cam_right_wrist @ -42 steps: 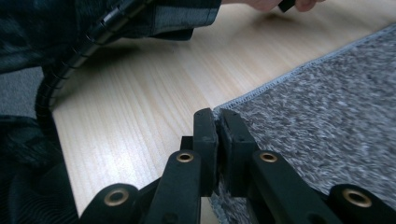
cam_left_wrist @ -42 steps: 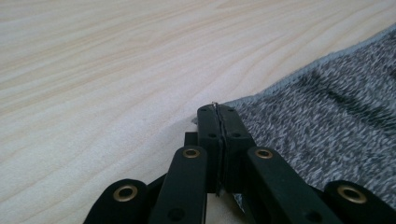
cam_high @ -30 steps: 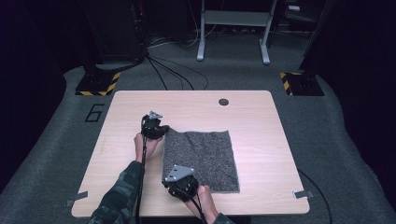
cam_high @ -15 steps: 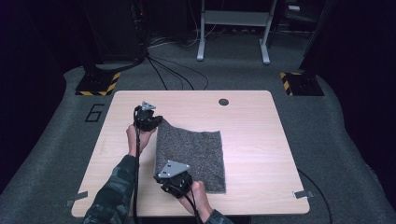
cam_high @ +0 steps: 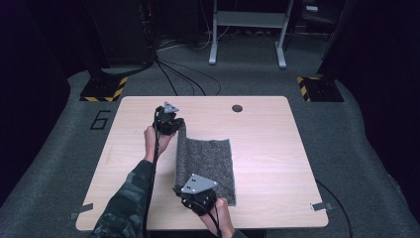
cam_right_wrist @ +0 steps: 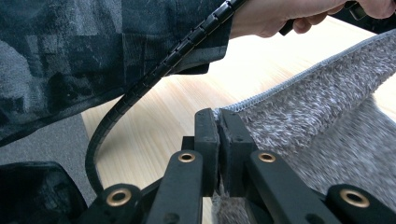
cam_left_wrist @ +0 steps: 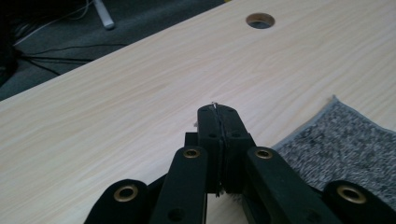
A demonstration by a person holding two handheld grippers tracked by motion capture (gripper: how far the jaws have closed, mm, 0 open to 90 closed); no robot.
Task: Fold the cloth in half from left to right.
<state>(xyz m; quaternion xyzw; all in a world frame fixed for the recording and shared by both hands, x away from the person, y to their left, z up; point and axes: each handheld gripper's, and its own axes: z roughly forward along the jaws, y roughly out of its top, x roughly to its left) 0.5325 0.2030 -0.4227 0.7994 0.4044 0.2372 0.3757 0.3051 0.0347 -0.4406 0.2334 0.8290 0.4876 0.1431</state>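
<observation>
The grey cloth [cam_high: 210, 166] lies near the middle of the table [cam_high: 277, 148], its long edge running front to back. The left gripper [cam_high: 171, 124] pinches the far left corner, the right gripper [cam_high: 193, 191] the near left; that edge is lifted, with the free side lying to their right.

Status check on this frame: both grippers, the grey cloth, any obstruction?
Left gripper shut on grey cloth at its far left corner. Right gripper shut on the near left corner, that edge lifted. Table around it bare, nothing obstructing.
</observation>
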